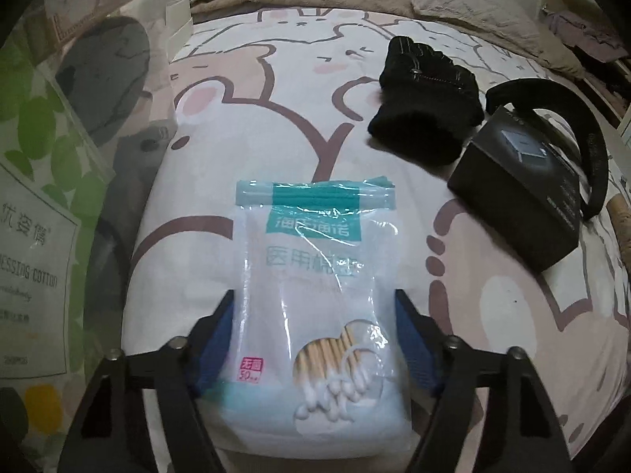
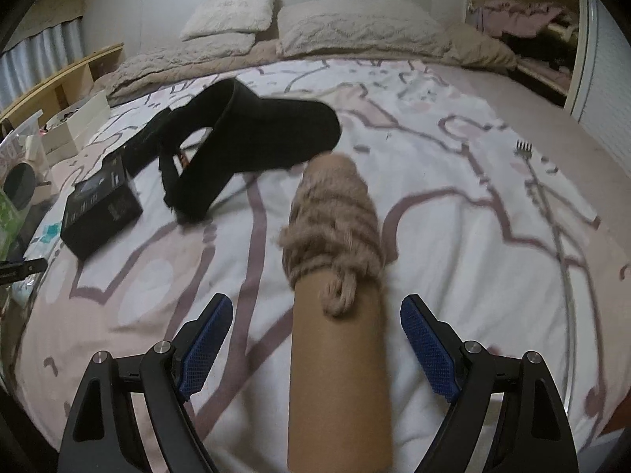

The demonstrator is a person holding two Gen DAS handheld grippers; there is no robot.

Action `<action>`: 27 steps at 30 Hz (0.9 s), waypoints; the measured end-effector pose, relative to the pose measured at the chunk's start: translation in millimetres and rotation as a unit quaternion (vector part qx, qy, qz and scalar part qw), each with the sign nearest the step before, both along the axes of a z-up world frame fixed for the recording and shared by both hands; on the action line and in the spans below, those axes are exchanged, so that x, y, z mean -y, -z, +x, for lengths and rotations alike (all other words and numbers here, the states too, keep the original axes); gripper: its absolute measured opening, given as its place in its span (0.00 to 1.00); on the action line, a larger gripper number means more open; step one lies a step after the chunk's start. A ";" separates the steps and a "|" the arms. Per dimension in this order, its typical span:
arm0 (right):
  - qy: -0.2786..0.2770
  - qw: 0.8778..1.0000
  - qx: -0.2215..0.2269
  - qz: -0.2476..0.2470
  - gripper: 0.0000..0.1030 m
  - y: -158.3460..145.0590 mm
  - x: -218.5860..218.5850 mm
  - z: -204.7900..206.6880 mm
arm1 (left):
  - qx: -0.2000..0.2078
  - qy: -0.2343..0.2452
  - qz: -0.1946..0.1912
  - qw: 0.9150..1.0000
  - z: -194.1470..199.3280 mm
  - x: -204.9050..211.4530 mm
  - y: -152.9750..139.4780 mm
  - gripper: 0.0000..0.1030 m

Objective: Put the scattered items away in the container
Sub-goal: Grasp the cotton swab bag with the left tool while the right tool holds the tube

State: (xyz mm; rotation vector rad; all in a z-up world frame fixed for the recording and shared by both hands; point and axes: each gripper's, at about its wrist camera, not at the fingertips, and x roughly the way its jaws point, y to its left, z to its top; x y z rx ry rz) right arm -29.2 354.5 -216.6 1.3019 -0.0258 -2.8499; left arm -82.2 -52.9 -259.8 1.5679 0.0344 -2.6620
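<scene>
A clear bag of cotton swabs [image 1: 315, 295] with a teal zip strip lies flat on the cartoon-print bedsheet. My left gripper [image 1: 314, 339] straddles its lower half, and both blue pads [image 1: 215, 339] rest against the bag's side edges. In the right wrist view a brown cardboard tube wound with tan twine [image 2: 335, 276] lies lengthwise between the fingers of my right gripper [image 2: 315, 347]. That gripper is open, with a gap on each side of the tube. The clear plastic container [image 1: 98, 157] stands at the left edge and holds a green-leaf cotton-pad pack [image 1: 35, 276].
A black glove [image 1: 426, 94], a black box [image 1: 520, 197] and a black visor cap [image 1: 587, 146] lie at the right in the left wrist view. The cap [image 2: 252, 138] and box [image 2: 102, 205] sit left of the tube. A metal fork-headed rod [image 2: 540, 181] lies at right. Pillows [image 2: 347, 27] line the back.
</scene>
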 end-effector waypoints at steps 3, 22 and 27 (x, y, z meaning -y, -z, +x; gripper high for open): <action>0.008 1.000 0.001 0.026 0.85 -5.2 0.3 -11.2 | -0.001 0.000 0.011 1.000 0.3 3.1 -1.4 0.63; -0.020 0.996 0.048 0.074 0.54 15.3 8.0 -41.0 | -0.015 -0.008 0.057 0.998 5.3 13.5 -7.3 0.48; -0.013 0.998 0.029 0.061 0.53 9.8 5.2 -35.7 | -0.018 -0.008 0.060 0.998 6.8 13.1 -9.5 0.46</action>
